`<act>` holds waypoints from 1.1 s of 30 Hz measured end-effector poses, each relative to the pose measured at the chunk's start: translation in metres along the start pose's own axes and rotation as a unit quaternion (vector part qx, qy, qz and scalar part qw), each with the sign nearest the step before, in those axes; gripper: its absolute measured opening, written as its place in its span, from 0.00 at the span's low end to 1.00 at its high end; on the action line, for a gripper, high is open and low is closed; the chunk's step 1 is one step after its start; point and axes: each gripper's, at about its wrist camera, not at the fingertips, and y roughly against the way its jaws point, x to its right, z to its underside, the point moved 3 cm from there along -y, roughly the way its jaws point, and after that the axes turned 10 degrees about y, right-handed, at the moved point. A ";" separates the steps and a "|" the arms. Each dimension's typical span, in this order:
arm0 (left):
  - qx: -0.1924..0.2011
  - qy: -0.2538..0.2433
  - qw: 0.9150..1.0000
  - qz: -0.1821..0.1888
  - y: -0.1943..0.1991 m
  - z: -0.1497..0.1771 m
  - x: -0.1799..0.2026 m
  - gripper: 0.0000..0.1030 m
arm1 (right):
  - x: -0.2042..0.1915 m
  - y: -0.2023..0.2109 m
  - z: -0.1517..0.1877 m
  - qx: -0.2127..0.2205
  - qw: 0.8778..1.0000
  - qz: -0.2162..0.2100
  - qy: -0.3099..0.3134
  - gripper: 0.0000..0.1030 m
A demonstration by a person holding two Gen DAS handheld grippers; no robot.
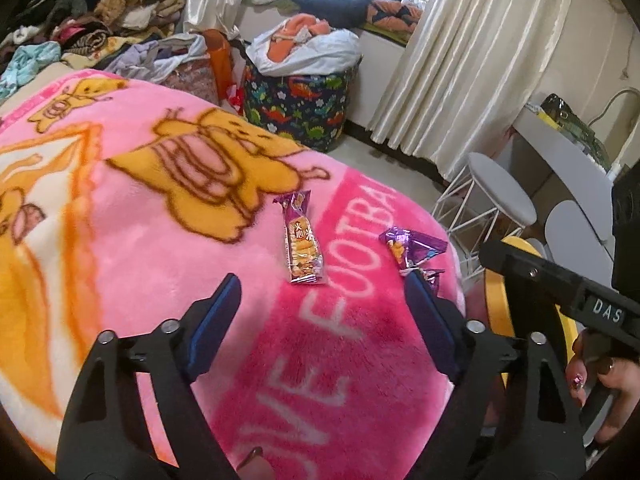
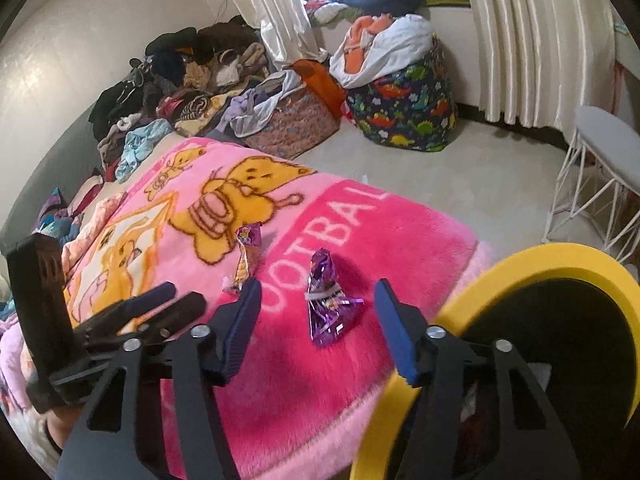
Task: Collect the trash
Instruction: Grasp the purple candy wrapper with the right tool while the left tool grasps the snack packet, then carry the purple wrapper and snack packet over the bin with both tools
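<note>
Two snack wrappers lie on a pink cartoon blanket (image 1: 140, 220). A long purple and orange wrapper (image 1: 300, 240) lies just ahead of my left gripper (image 1: 322, 284), which is open and empty above the blanket. A crumpled purple wrapper (image 1: 412, 250) lies by the left gripper's right fingertip. In the right wrist view the crumpled wrapper (image 2: 328, 300) lies between the fingertips of my open, empty right gripper (image 2: 316, 292); the long wrapper (image 2: 246, 260) lies to its left. A yellow-rimmed bin (image 2: 560, 320) stands at the blanket's right edge.
Piles of clothes (image 2: 180, 80) lie along the wall beyond the blanket. A dinosaur-print laundry bag (image 2: 404, 108) and curtains (image 2: 532, 40) stand by the window. A white wire stool (image 2: 600, 184) stands on the floor at the right. The left gripper shows at the left in the right wrist view (image 2: 132, 312).
</note>
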 end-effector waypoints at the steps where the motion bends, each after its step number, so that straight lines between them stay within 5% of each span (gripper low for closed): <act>1: -0.004 0.000 1.000 0.000 -0.005 -0.001 0.000 0.69 | 0.001 -0.004 -0.002 -0.003 1.000 -0.003 0.001 0.47; 8: -0.026 0.015 0.999 -0.012 -0.036 -0.005 -0.002 0.66 | 0.009 -0.038 -0.008 -0.046 0.999 -0.003 -0.001 0.31; 12: -0.031 0.027 0.999 -0.025 -0.049 -0.006 -0.005 0.60 | 0.010 -0.048 -0.006 -0.057 0.998 -0.002 -0.001 0.13; 15: -0.041 0.029 0.998 -0.040 -0.056 -0.005 -0.006 0.51 | 0.010 -0.043 -0.003 -0.046 0.999 -0.002 -0.005 0.13; 17: -0.039 0.028 0.998 -0.051 -0.056 -0.005 -0.008 0.30 | 0.008 -0.038 -0.001 -0.039 0.999 -0.007 -0.008 0.13; 20: -0.041 0.031 0.997 -0.050 -0.052 -0.004 -0.012 0.18 | 0.003 -0.029 0.001 -0.025 1.000 -0.013 -0.007 0.13; 33: -0.032 -0.002 0.999 -0.036 -0.014 0.014 0.001 0.16 | -0.024 0.014 0.013 0.005 1.000 -0.028 -0.015 0.12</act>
